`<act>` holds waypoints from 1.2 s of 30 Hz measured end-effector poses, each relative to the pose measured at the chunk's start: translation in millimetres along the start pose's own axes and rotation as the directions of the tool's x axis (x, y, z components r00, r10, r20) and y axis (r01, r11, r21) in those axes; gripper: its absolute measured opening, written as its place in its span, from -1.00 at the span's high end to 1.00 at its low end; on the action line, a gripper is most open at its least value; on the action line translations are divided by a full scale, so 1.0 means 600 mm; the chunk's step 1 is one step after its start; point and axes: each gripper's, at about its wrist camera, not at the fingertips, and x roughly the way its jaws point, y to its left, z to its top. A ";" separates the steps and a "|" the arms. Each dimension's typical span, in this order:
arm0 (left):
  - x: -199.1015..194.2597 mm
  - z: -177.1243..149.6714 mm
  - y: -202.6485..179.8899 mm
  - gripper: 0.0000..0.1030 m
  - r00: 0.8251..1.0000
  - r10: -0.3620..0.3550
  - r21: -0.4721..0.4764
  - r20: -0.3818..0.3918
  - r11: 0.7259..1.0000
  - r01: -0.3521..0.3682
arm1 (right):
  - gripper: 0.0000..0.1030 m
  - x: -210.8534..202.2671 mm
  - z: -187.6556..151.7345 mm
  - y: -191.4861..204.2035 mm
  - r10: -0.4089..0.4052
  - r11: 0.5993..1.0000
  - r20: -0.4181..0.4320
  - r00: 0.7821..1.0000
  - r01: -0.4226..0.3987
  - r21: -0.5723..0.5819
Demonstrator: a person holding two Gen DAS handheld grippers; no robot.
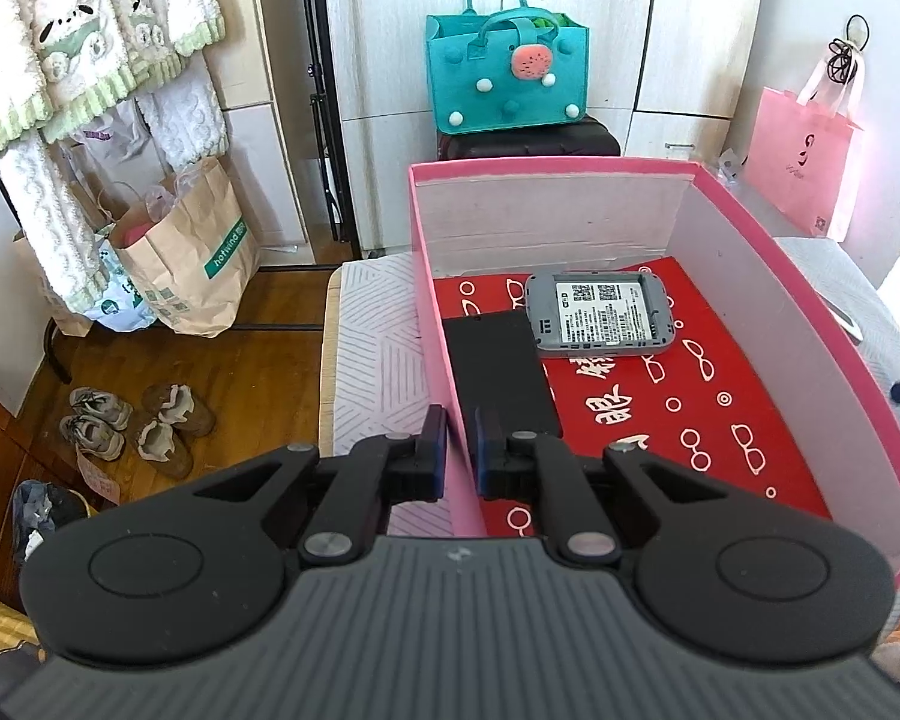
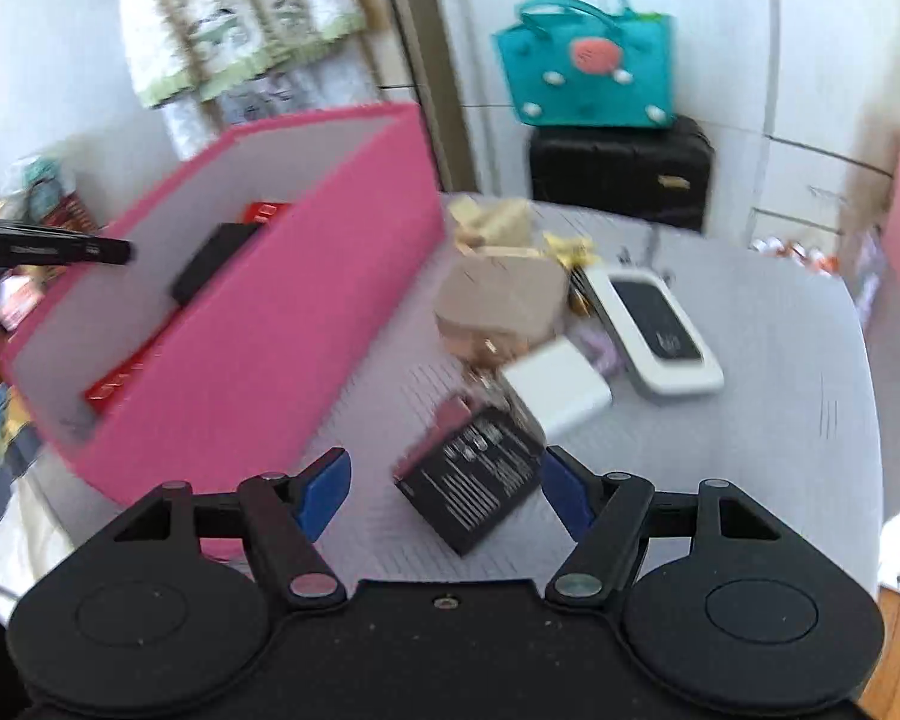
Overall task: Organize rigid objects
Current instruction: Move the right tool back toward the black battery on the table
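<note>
The left gripper point(image 1: 461, 450), angled downward, pinches the pink cardboard box's wall point(image 1: 444, 420); the right gripper point(image 2: 444, 489), fingers wide, tilts down over a black rectangular battery point(image 2: 471, 480).

Pretty blurry shot. The right gripper point(image 2: 444, 495) hangs wide open over a flat black battery with white print point(image 2: 471, 477) on the grey tablecloth point(image 2: 780, 420); a tall pink cardboard box point(image 2: 258, 336) sits left, a white rounded device with a black screen point(image 2: 654, 324) beyond.

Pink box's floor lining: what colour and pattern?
Red lining with white eyeglass doodles, rings and characters; clearest in the left wrist view.
</note>
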 end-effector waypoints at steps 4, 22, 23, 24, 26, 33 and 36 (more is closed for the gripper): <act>-0.002 0.001 -0.003 0.84 1.000 0.008 0.000 -0.002 1.000 -0.008 | -0.44 0.033 -0.030 0.013 -0.094 0.994 0.045 0.995 0.091 0.066; -0.008 -0.001 -0.004 0.84 1.000 0.010 -0.007 0.001 1.000 -0.010 | -0.19 0.024 -0.086 0.034 -0.175 0.983 0.138 0.975 0.181 -0.033; -0.007 -0.001 -0.003 0.84 1.000 0.010 -0.007 0.002 1.000 -0.010 | -0.24 0.024 -0.087 0.034 -0.173 0.982 0.142 0.975 0.181 -0.049; -0.007 -0.001 -0.003 0.84 1.000 0.011 -0.006 0.001 1.000 -0.011 | -0.31 0.024 -0.086 0.033 -0.175 0.982 0.139 0.975 0.183 -0.047; -0.007 -0.002 -0.004 0.84 1.000 0.011 -0.004 0.001 1.000 -0.011 | -0.34 0.028 -0.079 0.029 -0.178 0.983 0.129 0.976 0.181 -0.014; -0.007 -0.002 -0.005 0.84 1.000 0.012 0.001 0.004 1.000 -0.012 | -0.10 0.033 -0.072 0.032 -0.147 0.984 0.131 0.980 0.158 -0.076; -0.008 -0.003 -0.004 0.84 1.000 0.013 -0.011 0.010 1.000 -0.013 | -0.13 0.028 -0.065 0.021 -0.117 0.987 0.083 0.990 0.125 -0.102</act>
